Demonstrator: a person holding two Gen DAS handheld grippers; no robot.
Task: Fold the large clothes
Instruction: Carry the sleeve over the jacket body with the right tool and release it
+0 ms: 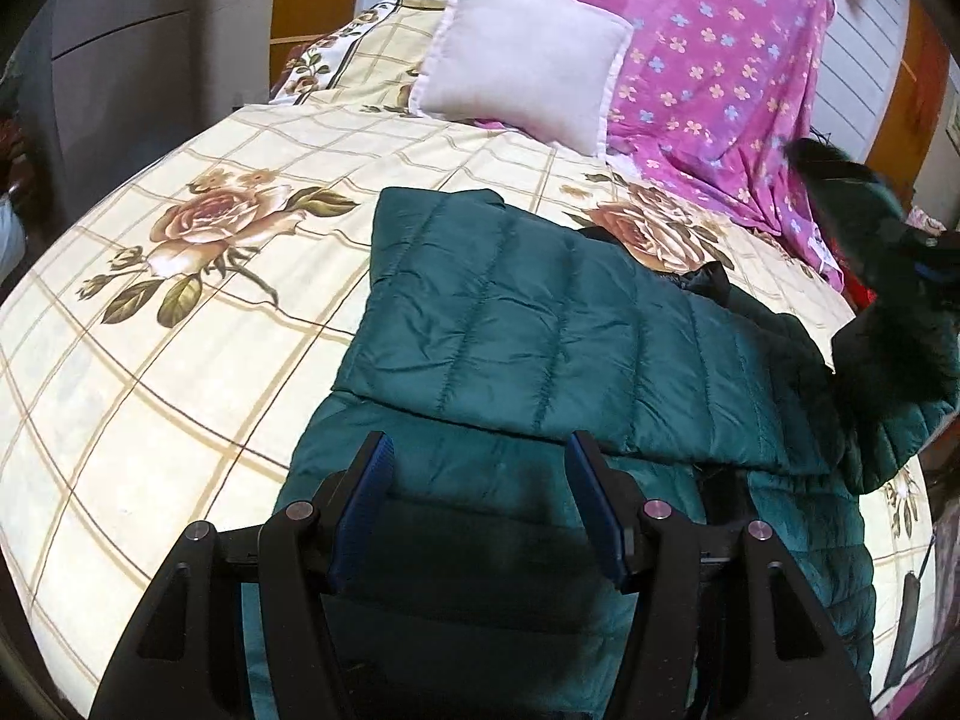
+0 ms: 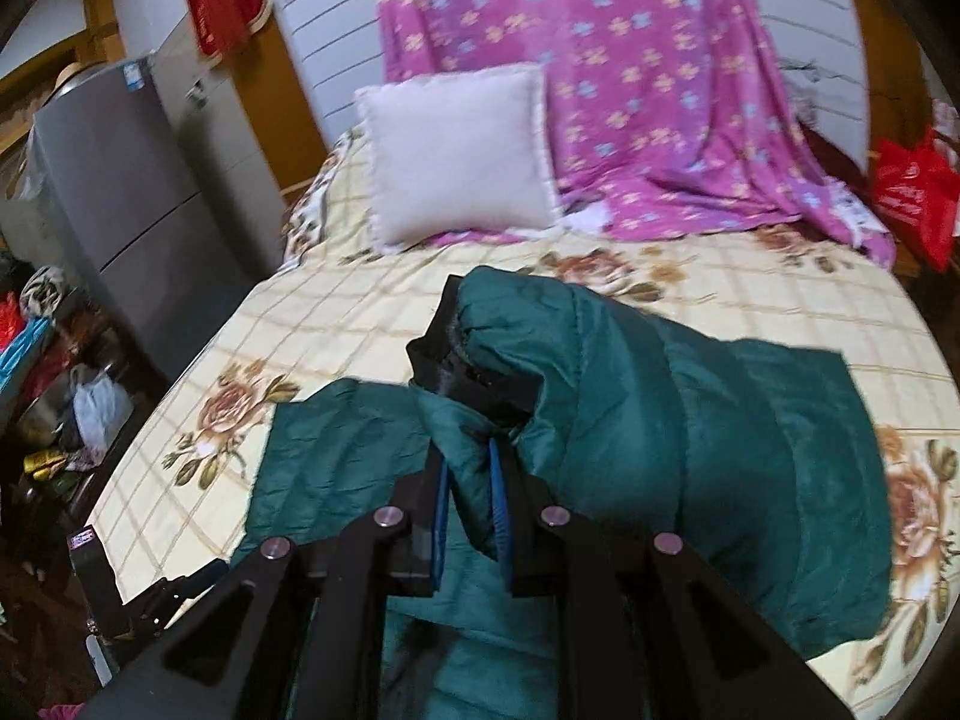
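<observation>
While the left gripper (image 1: pixel 480 504) hangs over the near part of the teal quilted puffer jacket (image 1: pixel 540 324), its blue-padded fingers (image 1: pixel 360 504) stand wide apart with nothing between them. In this left wrist view the jacket lies on the cream bedsheet (image 1: pixel 180 372) printed with roses and a grid; one quilted panel is folded across the body, and black lining shows at its far edge. At the right edge a raised, blurred part of the jacket is lifted off the bed. Behind it a white pillow (image 1: pixel 522 54) leans against a purple flowered sheet (image 1: pixel 720 48).

From the right wrist view, the right gripper (image 2: pixel 471 498) is clamped on a fold of the puffer jacket (image 2: pixel 660 420), the teal fabric pinched between its blue pads (image 2: pixel 501 510) and bunched up above the bed, with black lining showing at the top of the bunch. The bedsheet (image 2: pixel 360 324) spreads beyond, with the pillow (image 2: pixel 456 150) and purple sheet (image 2: pixel 630 90) behind. A grey refrigerator (image 2: pixel 138 192) stands left of the bed, and a red bag (image 2: pixel 912 204) sits at far right.
</observation>
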